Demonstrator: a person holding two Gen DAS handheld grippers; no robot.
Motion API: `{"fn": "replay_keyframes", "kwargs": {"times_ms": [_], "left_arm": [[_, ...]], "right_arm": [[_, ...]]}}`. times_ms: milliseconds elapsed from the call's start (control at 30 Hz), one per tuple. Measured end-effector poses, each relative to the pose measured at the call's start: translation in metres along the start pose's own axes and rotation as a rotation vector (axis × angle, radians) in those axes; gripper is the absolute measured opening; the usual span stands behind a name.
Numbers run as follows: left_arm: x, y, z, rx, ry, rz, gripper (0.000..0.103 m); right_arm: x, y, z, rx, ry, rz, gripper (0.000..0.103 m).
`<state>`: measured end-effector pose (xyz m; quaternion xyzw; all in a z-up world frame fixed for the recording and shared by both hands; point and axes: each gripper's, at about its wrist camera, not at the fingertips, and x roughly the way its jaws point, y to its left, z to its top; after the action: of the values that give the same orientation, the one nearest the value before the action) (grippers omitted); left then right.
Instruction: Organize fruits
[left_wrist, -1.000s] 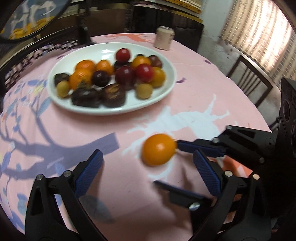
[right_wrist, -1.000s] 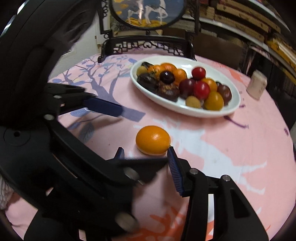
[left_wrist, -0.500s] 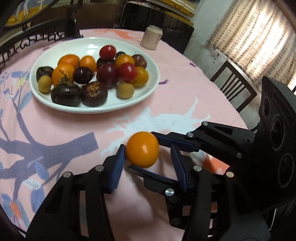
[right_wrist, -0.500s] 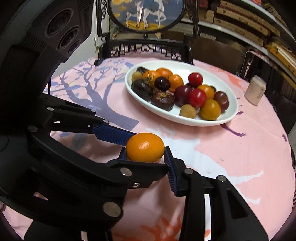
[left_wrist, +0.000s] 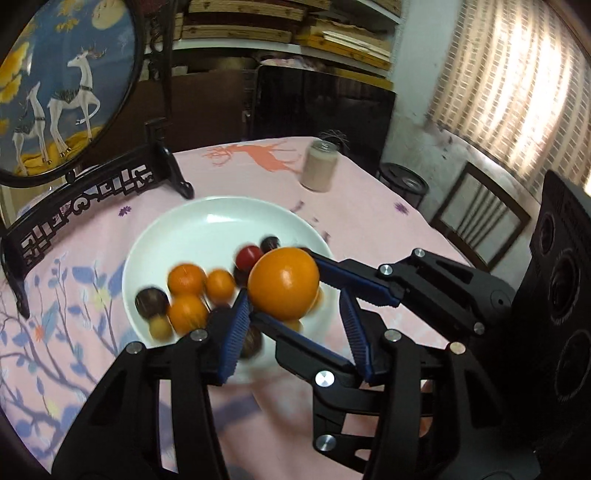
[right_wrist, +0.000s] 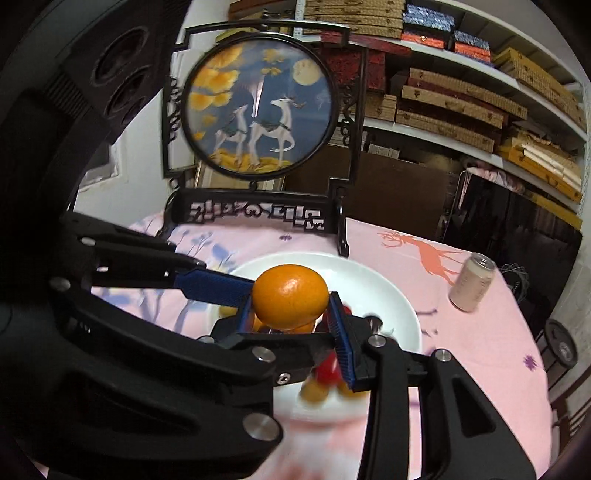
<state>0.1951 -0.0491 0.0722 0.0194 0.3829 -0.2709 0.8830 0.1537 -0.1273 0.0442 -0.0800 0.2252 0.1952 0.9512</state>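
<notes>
The orange (left_wrist: 283, 282) is up in the air over the white plate (left_wrist: 221, 221). It is a bit wider than it is tall, and its wide way lies flat, from side to side. The right gripper (right_wrist: 291, 315) squeezes it between two blue pads (right_wrist: 341, 332). The left gripper (left_wrist: 295, 317) has its blue pads close on both sides of the orange too, but whether they press it cannot be told.

The left view shows small fruits (left_wrist: 186, 291) on the plate, orange, red and dark. The right view hides most of them behind the orange. It shows the whole round deer picture (right_wrist: 258, 110) and a small jar (right_wrist: 472, 288) on the pink tablecloth (right_wrist: 480, 350).
</notes>
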Motion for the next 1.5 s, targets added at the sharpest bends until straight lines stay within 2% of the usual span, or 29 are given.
{"fn": "replay_keyframes", "kwargs": {"times_ms": [100,267,333,467,567,633,700,833,967,1167,1300,1367,1500], "left_arm": [[0.034,0.025,0.010,-0.039,0.035,-0.024,0.052],[0.088,0.063,0.002,-0.172,0.082,-0.058,0.065],[0.087,0.069,0.000,-0.193,0.060,-0.081,0.067],[0.075,0.075,0.002,-0.219,0.030,-0.068,0.082],[0.055,0.070,0.005,-0.227,-0.019,-0.053,0.084],[0.035,0.063,0.004,-0.232,-0.065,-0.012,0.088],[0.020,0.055,0.002,-0.221,-0.092,0.024,0.091],[-0.016,0.032,-0.023,-0.187,-0.143,0.094,0.094],[-0.033,0.015,-0.059,-0.162,-0.145,0.191,0.100],[-0.041,0.013,-0.116,-0.228,-0.105,0.243,0.101],[-0.044,0.010,-0.146,-0.247,-0.092,0.349,0.101],[-0.046,0.003,-0.151,-0.225,-0.092,0.412,0.101],[-0.051,-0.012,-0.148,-0.171,-0.134,0.461,0.101]], "right_arm": [[0.035,-0.013,0.000,0.012,0.046,0.000,0.041],[0.084,-0.024,-0.014,0.022,0.150,0.013,0.042],[0.084,-0.024,-0.015,0.026,0.135,0.023,0.044],[0.070,-0.020,-0.004,-0.007,0.103,0.019,0.047],[0.047,-0.017,0.004,-0.019,0.071,0.011,0.048],[0.028,-0.013,0.008,-0.019,0.033,0.009,0.050],[0.004,-0.006,0.011,-0.023,-0.006,0.003,0.061],[-0.031,0.009,0.000,-0.056,-0.045,-0.010,0.061],[-0.055,0.015,-0.034,-0.053,-0.014,0.001,0.062],[-0.072,0.015,-0.086,-0.002,0.087,0.026,0.061],[-0.081,0.007,-0.097,0.091,0.110,-0.008,0.061],[-0.084,-0.001,-0.099,0.176,0.119,-0.033,0.062],[-0.085,-0.014,-0.106,0.360,0.152,-0.011,0.062]]}}
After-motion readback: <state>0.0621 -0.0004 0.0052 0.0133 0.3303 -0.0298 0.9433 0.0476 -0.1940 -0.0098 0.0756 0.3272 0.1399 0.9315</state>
